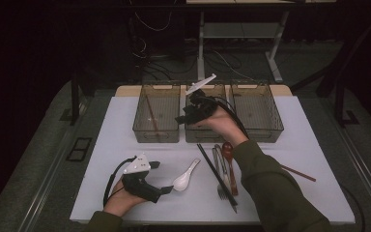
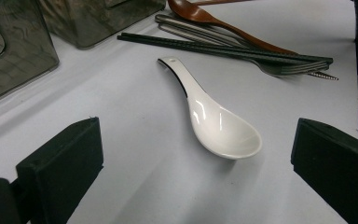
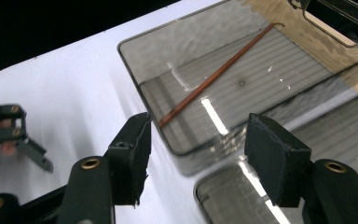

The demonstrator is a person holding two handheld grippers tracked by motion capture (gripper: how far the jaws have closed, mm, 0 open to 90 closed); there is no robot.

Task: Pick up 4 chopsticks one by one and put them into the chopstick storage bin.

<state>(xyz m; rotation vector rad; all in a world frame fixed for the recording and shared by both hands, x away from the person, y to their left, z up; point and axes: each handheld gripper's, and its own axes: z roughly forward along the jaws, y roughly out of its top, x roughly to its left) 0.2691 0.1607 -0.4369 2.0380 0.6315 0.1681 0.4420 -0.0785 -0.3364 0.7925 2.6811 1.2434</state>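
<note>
the white spoon [image 2: 216, 122] lies on the bench [image 2: 135, 140] just ahead of the left gripper [image 2: 193, 158], its bowl sitting between the two fingers [image 2: 63, 161] and slightly beyond their tips. its long axis runs away from the fingers, bowl nearest, handle pointing off toward the black chopsticks [image 2: 223, 49] and the fork [image 2: 284, 70] and brown spoon [image 2: 223, 25] farther out. the fingers stand wide apart, touching nothing, one on each side of the bowl. in the high view the left gripper [image 1: 166, 189] is held low over the bench, near the person's edge, its tips almost at the bowl of the white spoon [image 1: 185, 176]. the left hand is plainly the nearer one, so a short push forward and down should put the bowl between the pads; the smooth, rounded bowl may slip if pinched near its rim.

the right gripper [image 1: 181, 118] is well apart from the spoon, raised over the near end of the middle bin [image 1: 207, 137], the forearm reaching across the bench. its fingers [image 3: 133, 149] are parted and empty, pointing toward the left bin [image 3: 177, 149], where a brown chopstick [image 3: 214, 74] lies on the floor just beyond them.
</note>
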